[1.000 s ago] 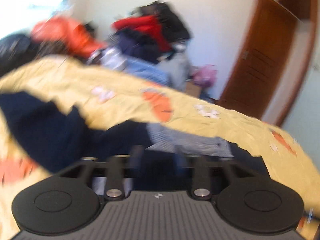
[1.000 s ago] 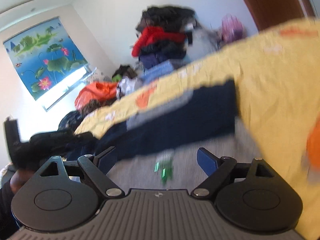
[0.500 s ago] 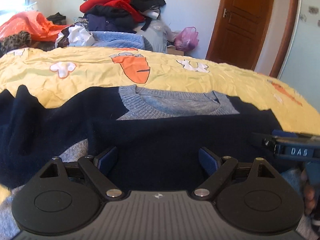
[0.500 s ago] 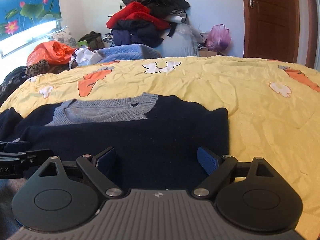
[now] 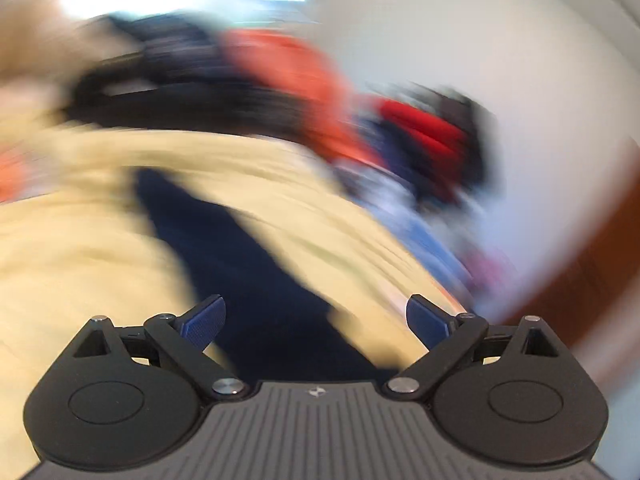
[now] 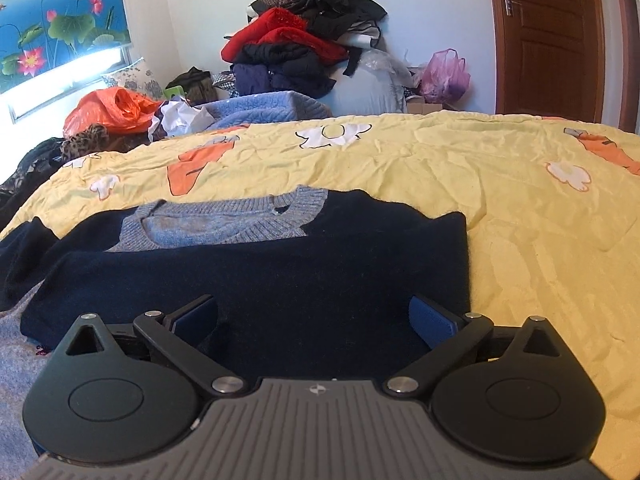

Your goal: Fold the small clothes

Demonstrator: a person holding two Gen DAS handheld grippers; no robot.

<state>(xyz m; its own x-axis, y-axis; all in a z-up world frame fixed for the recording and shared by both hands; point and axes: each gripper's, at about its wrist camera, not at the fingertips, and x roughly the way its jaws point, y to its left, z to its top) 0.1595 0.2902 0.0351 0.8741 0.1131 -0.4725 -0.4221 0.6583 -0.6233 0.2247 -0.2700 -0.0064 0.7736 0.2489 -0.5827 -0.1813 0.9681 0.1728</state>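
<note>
Right wrist view: sharp frame. Right gripper (image 6: 314, 316) has jaws spread wide, nothing between the blue pads (image 6: 432, 320). The navy sweater (image 6: 280, 272) with the grey-blue knit collar (image 6: 224, 224) lies flat on the yellow bedspread (image 6: 500, 200), toward its left near part; the sweater's right edge falls just inside the right pad, so the jaw gap sits over navy fabric. Whether the pads touch the cloth, can't tell. A sleeve runs off toward the bedspread's left edge. Grey knit fabric (image 6: 16, 344) shows at lower left beside the navy.

Left wrist view: heavy motion blur. Left gripper (image 5: 316, 316) jaws also wide apart, holding nothing. A dark navy strip (image 5: 248, 264), presumably part of the sweater, runs from between the pads up and to the left across the bedspread (image 5: 80, 272). Contact not readable.

Beyond the bedspread's far edge: clothes pile (image 6: 304, 40), orange bag (image 6: 112, 112), pink bag (image 6: 446, 76), wooden door (image 6: 548, 36), lotus-print window blind (image 6: 60, 16).

Writing: none legible. Only a small logo mark (image 6: 316, 389) on the right gripper body, too small to read.
</note>
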